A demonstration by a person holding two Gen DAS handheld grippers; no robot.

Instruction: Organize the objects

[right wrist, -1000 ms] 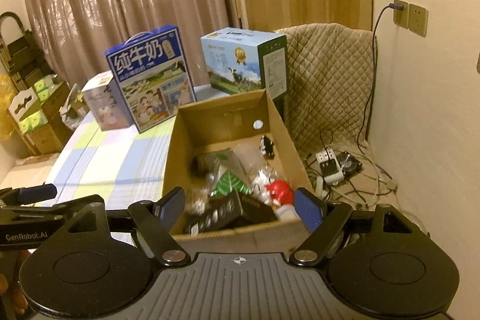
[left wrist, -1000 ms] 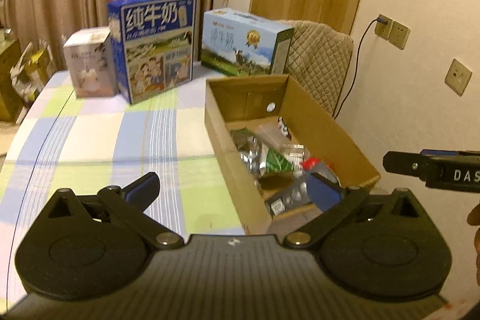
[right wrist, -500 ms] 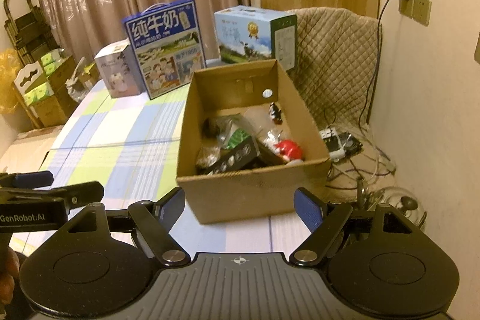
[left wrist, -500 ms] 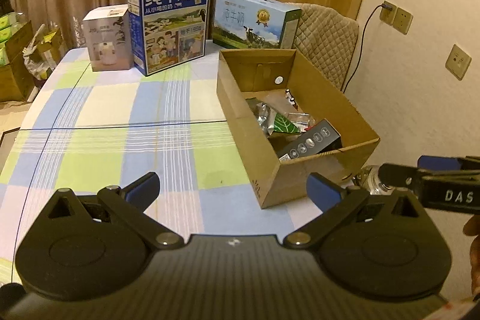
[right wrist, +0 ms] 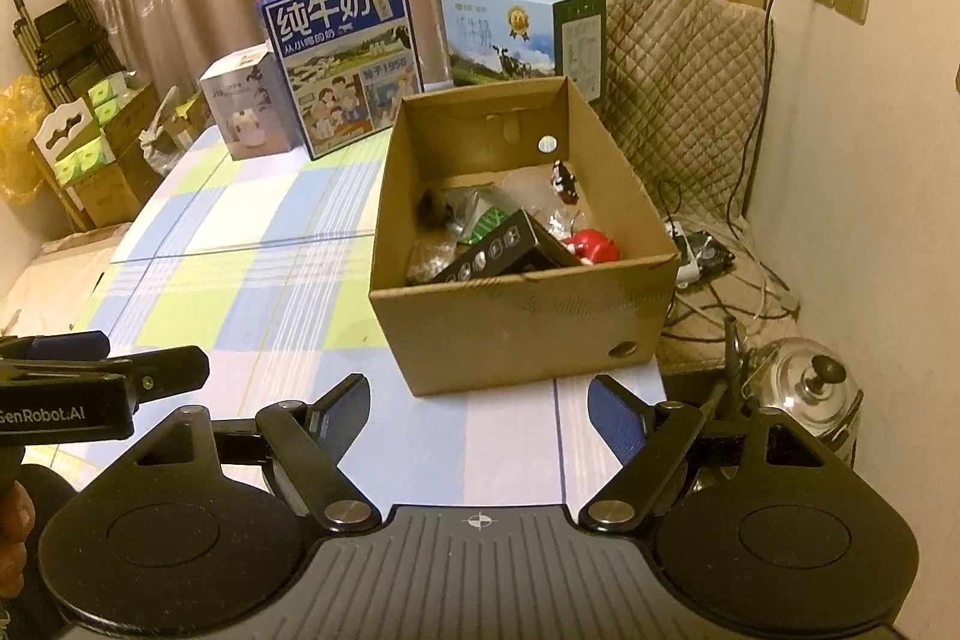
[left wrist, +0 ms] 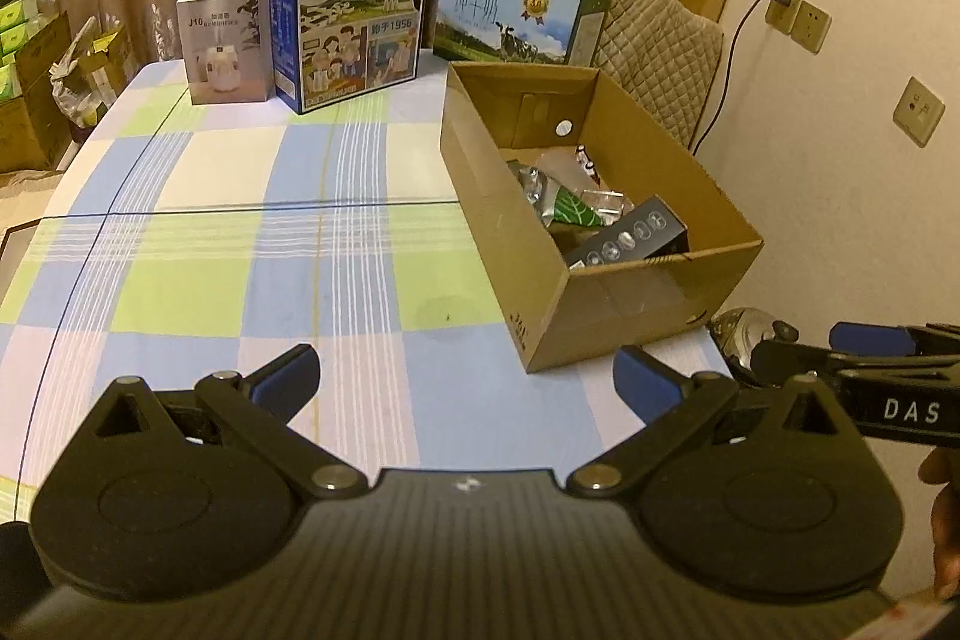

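Cardboard box (right wrist: 516,328) sits at the right-hand end of the table (left wrist: 240,244), its open top facing up, and that is where the loose things are gathered now: a black carton (right wrist: 498,250) leaning on the near wall, a red toy (right wrist: 594,247), a green-printed foil packet (left wrist: 570,211), some crinkled clear wrappers, and a small black-and-white figure (right wrist: 563,181) toward the far wall. From my seat that reads as sensible: small clutter kept in one open container at the table's edge, where either claw can reach in from above.

I have the left gripper (left wrist: 465,370) held low over the checked cloth, well short of the box, its blue pads spread wide with nothing between them. The right gripper (right wrist: 477,403) hangs just before the box's near wall, spread just as wide and likewise empty.

Three packaged goods stand upright along the far edge: a white humidifier box (left wrist: 225,40), a tall blue milk case (left wrist: 354,10) and a pale blue milk case (left wrist: 519,16) behind the box. The cloth between them and me shows no loose items.

This would suit either a sorting finished, with everything already boxed, or a box about to be unpacked; I cannot tell which.
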